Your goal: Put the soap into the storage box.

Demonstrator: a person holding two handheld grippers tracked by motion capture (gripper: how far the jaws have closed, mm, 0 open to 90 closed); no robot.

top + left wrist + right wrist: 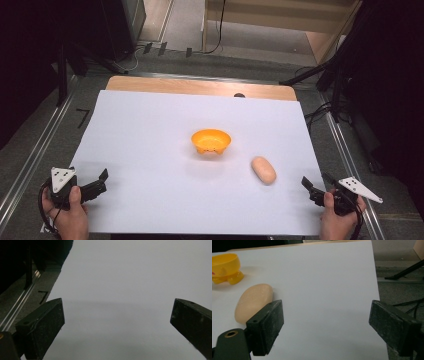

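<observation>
Start of reach, nothing grasped. Right gripper sits nearest the tan bread roll, which lies right of the orange bowl mid-counter; next it likely closes in on the roll. Both grippers' fingers are spread wide, empty; left gripper idles near-left.

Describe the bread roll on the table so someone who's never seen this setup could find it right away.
Start at the white sheet covering the table, then find the orange bowl near its middle. The bread roll lies apart from the bowl, toward the right gripper. It is a smooth, pale tan oval lying flat, unlike the bright, hollow, footed bowl.
</observation>
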